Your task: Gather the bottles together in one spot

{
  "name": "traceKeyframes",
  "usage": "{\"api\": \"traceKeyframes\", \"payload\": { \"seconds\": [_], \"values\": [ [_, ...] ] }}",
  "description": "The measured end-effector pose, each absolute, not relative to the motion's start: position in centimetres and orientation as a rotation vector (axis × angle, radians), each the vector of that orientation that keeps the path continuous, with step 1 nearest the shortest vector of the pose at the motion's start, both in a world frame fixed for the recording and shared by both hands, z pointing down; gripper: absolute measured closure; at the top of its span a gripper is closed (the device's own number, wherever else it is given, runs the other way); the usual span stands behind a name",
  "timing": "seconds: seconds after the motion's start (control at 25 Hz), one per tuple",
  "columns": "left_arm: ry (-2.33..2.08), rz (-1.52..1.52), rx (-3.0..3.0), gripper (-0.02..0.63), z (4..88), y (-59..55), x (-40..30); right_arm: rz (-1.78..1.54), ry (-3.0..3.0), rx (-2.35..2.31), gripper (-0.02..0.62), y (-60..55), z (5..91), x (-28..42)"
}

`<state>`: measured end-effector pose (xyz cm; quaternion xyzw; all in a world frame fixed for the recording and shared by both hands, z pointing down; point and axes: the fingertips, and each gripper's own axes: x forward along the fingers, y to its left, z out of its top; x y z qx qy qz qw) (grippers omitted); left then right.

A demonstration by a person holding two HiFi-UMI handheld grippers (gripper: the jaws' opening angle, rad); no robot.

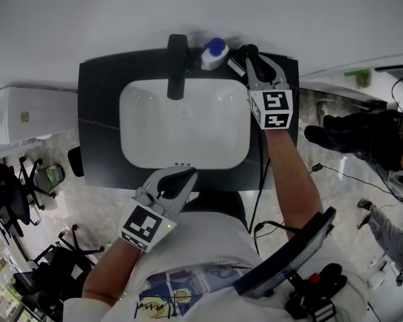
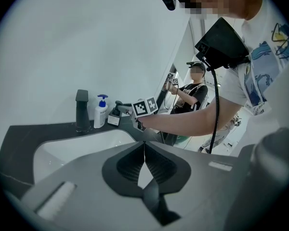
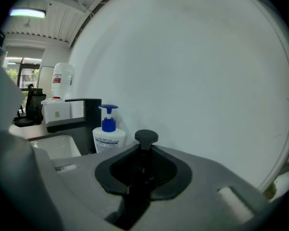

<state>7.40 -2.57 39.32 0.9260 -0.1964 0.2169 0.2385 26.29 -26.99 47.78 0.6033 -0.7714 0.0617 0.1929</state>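
The two fingers of the right gripper (image 3: 143, 154) were squeezed tight on a small black-topped bottle (image 3: 146, 137). Its round pump top stuck up between them. In the head view, this gripper (image 1: 250, 59) was in the upper right of the frame. It was over the back of the dark counter (image 1: 97, 113), close to the wall. The black-topped bottle (image 1: 238, 64) was just to the right of a white bottle (image 1: 214, 52) with a blue pump. I could not tell if the two touched. The white bottle stood upright on the counter, right beside the black tap (image 1: 176, 66).

The fingers of the left gripper (image 2: 144, 146) were pressed together with nothing in them. In the head view, this gripper (image 1: 180, 178) was in the lower middle of the frame. It was at the front edge of the white sink (image 1: 138, 146), well apart from both bottles. In the left gripper view, the white bottle (image 2: 100, 112) and the black-topped bottle (image 2: 113, 117) showed side by side at the middle left, past the tap (image 2: 82, 109).
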Motion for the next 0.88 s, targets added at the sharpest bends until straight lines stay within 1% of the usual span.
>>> {"api": "traceKeyframes", "payload": {
  "seconds": [0.6, 0.64, 0.72, 0.88],
  "values": [
    [-0.555, 0.575, 2.536, 0.600, 39.1, -3.5, 7.8, 0.104, -2.166, 1.715, 0.517, -26.9, 48.1, 26.4],
    [-0.555, 0.574, 2.538, 0.600, 39.1, -3.5, 7.7, 0.110, -2.160, 1.715, 0.510, -26.9, 48.2, 26.4],
    [-0.555, 0.573, 2.540, 0.600, 38.9, -3.4, 7.4, 0.127, -2.155, 1.712, 0.461, -26.9, 48.5, 26.4],
    [-0.557, 0.567, 2.542, 0.600, 38.8, -3.0, 6.8, 0.156, -2.134, 1.734, 0.402, -26.2, 48.9, 26.9]
  ]
}}
